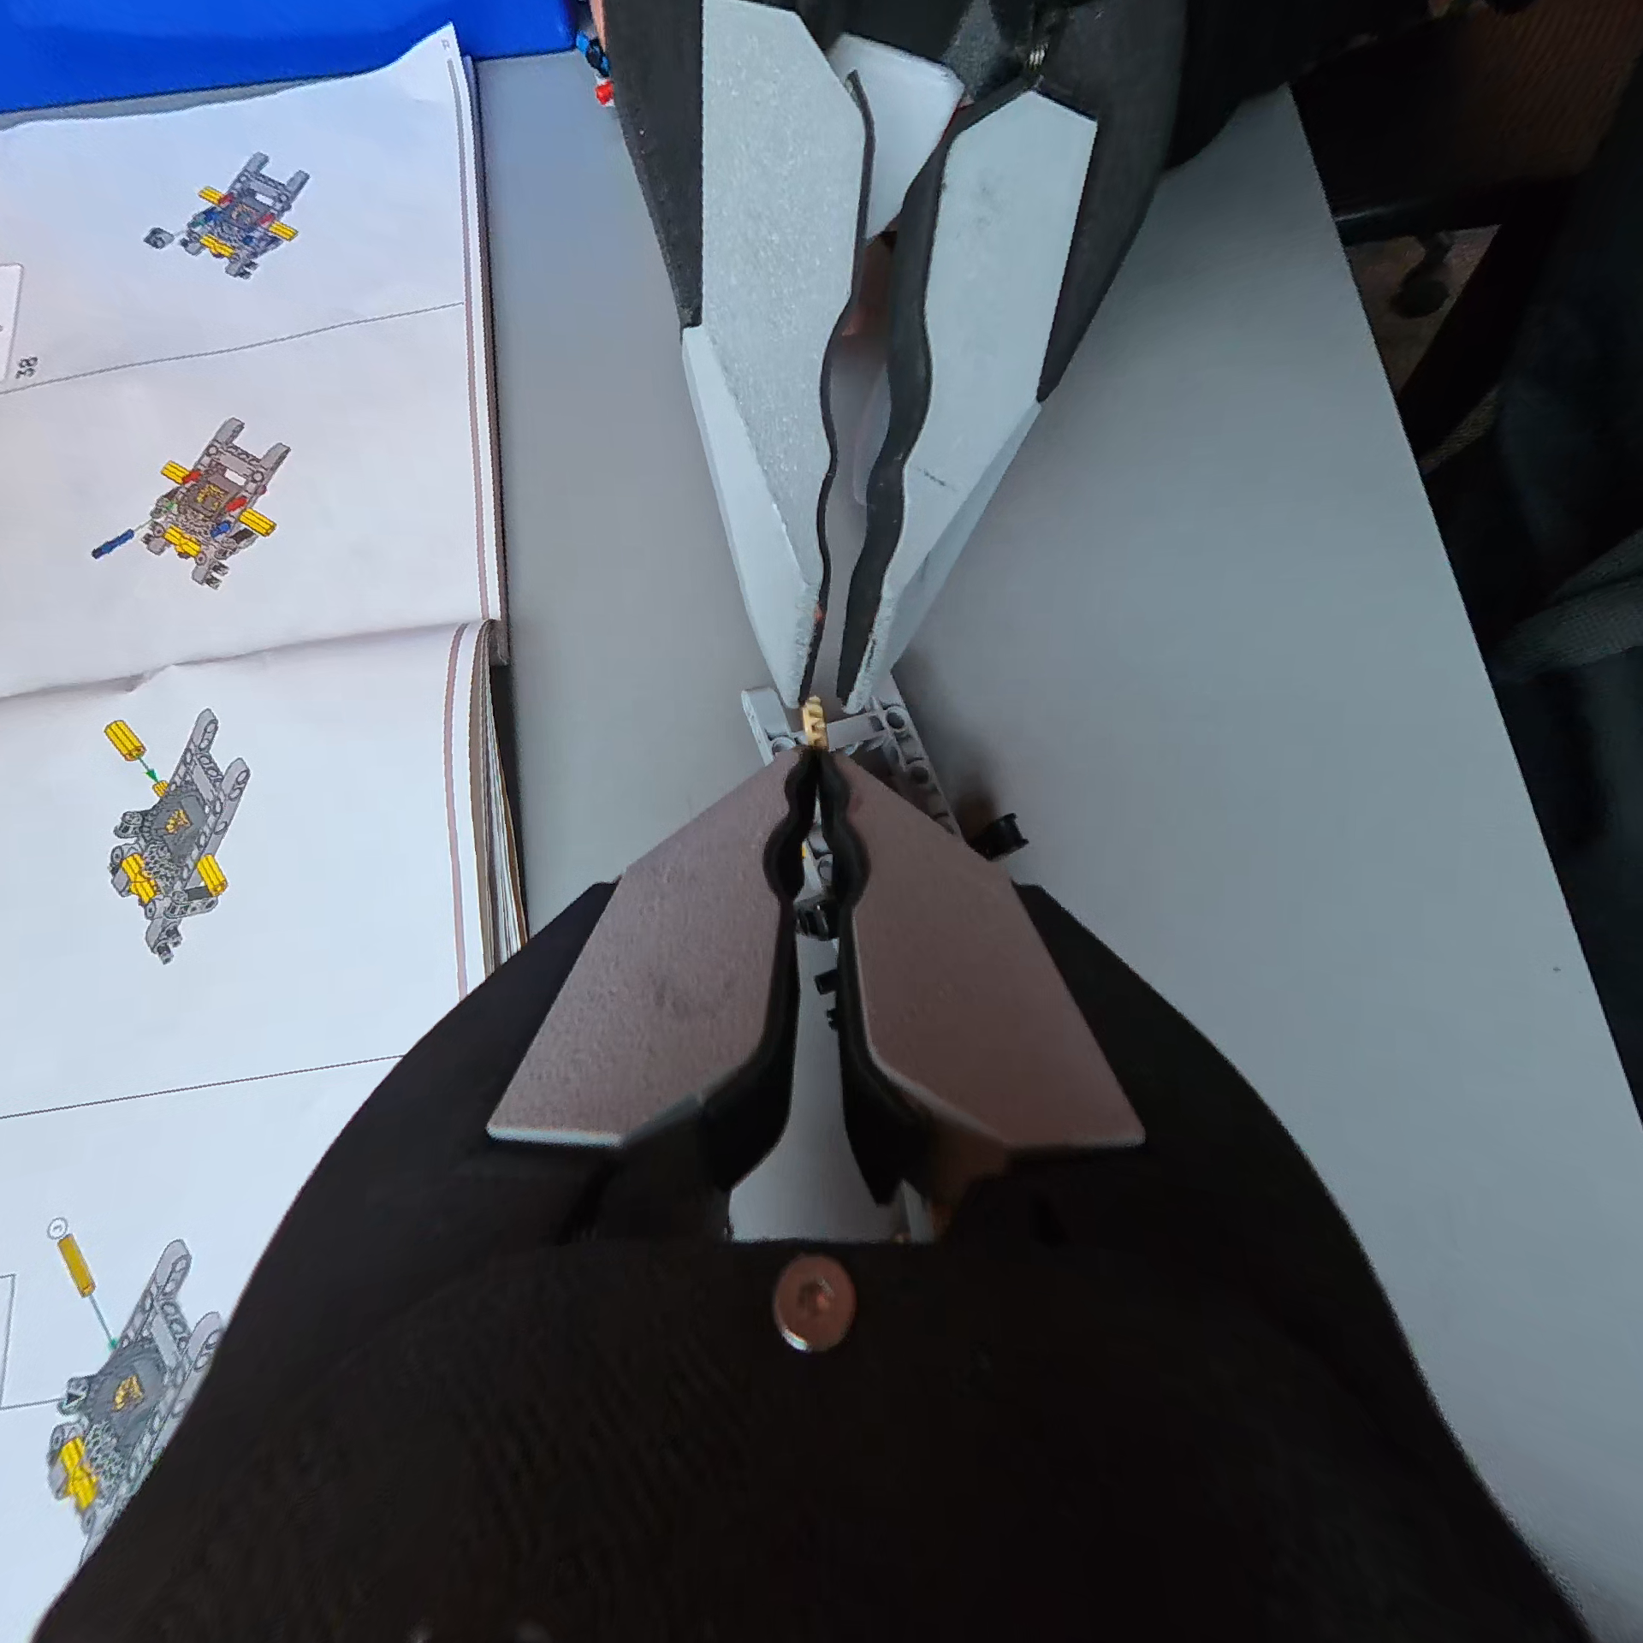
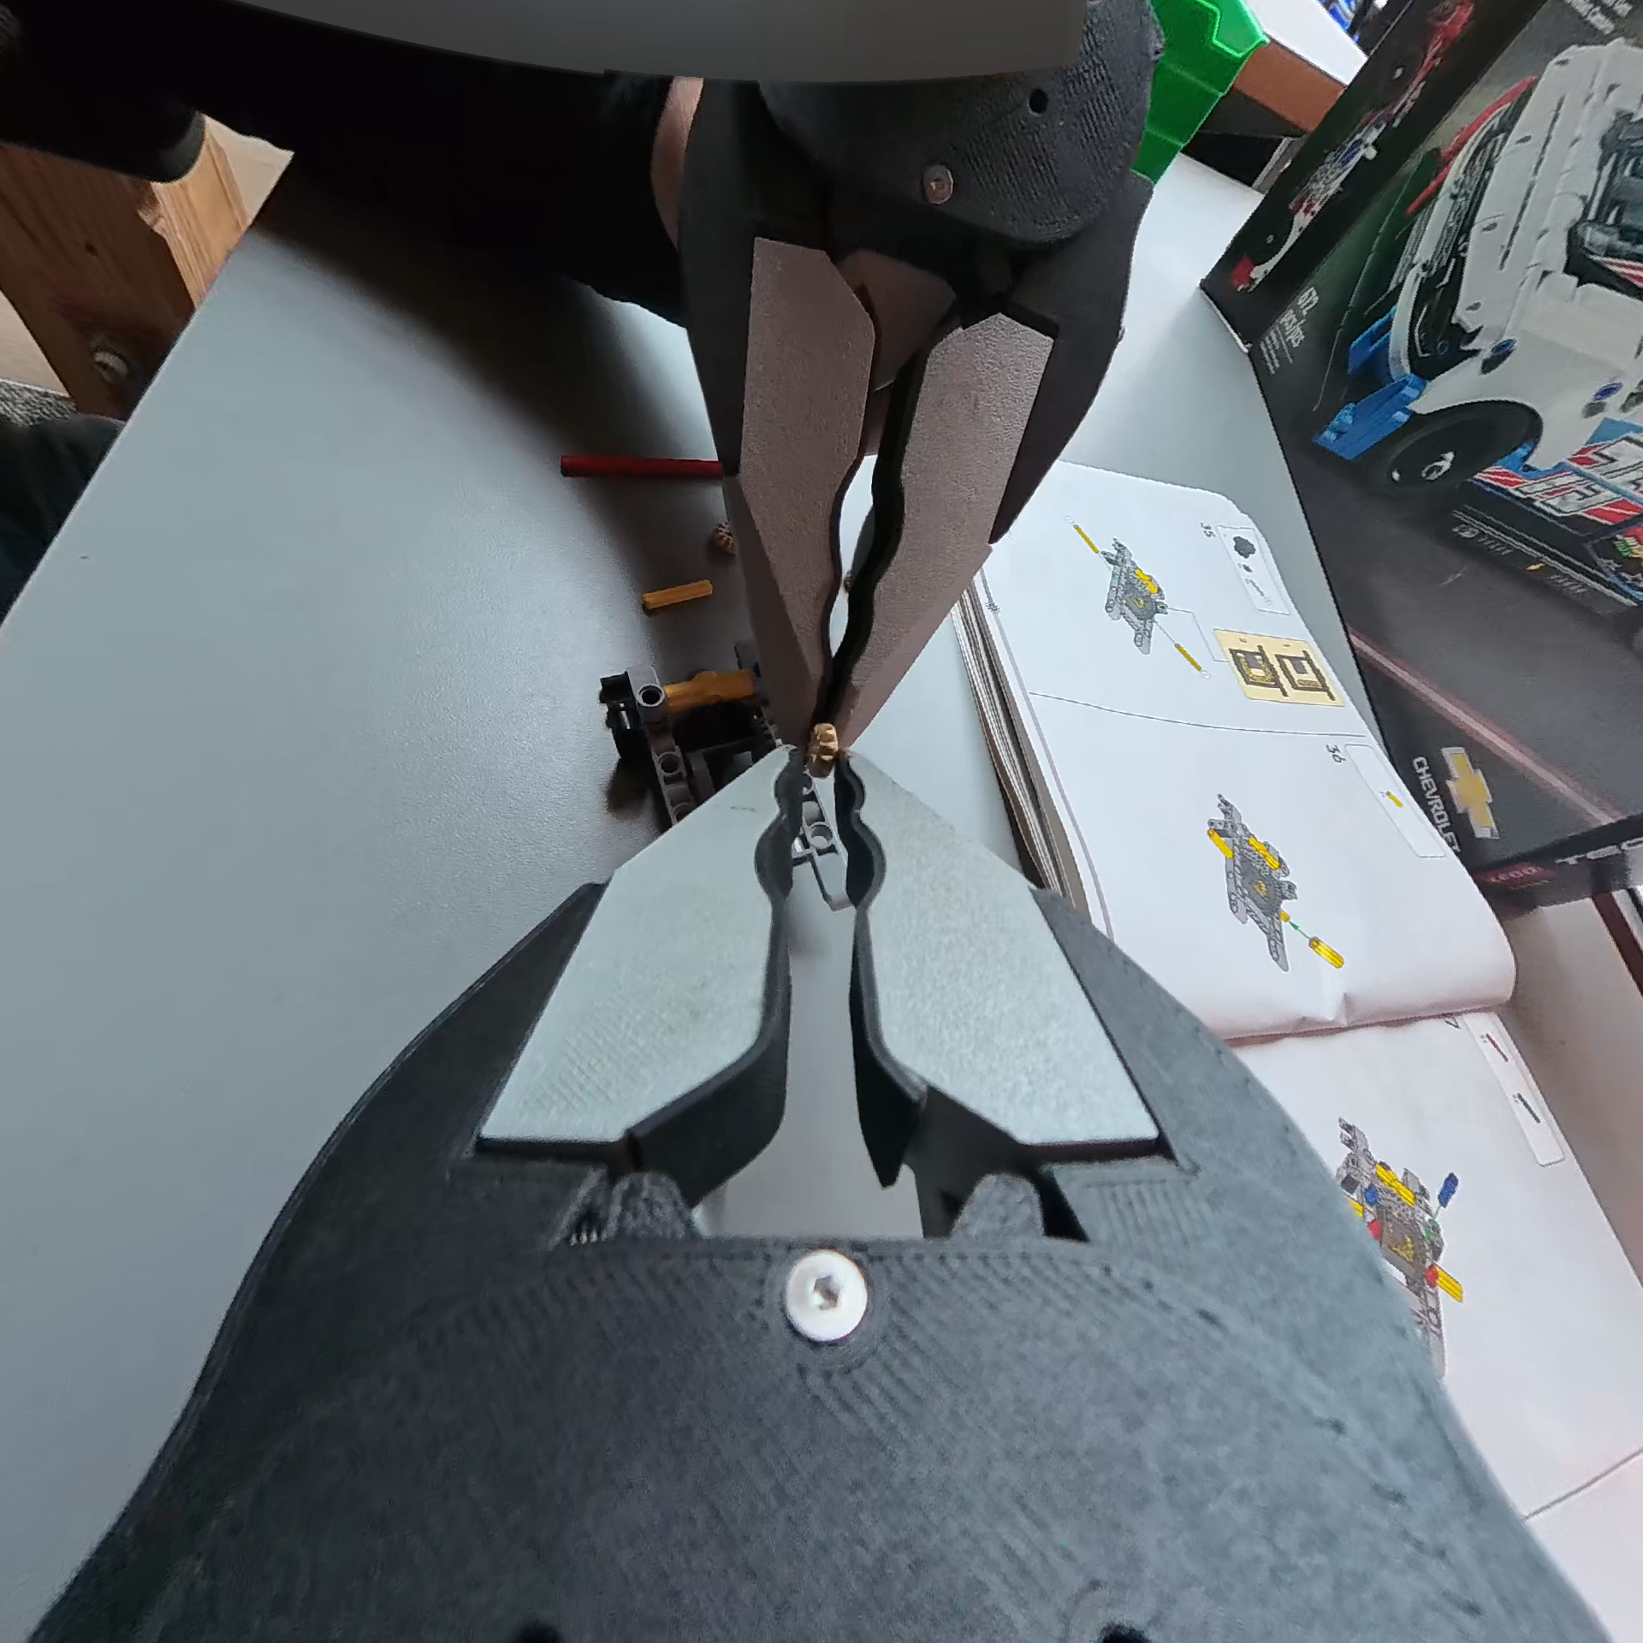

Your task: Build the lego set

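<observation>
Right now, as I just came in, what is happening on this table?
A person holds two grippers tip to tip above a half-built grey lego assembly on the table. A small gold gear sits between the left gripper and the right gripper. Which one holds it, I cannot tell. The instruction booklet lies open beside them.

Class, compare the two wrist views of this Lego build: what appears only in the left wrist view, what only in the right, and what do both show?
Only the left wrist view shows the blue bin beyond the booklet. Only the right wrist view shows the set's box, a green bin, a red axle and a loose yellow connector. Both show the tan gear between the two grippers' tips, the grey frame assembly and the open instruction booklet.
</observation>
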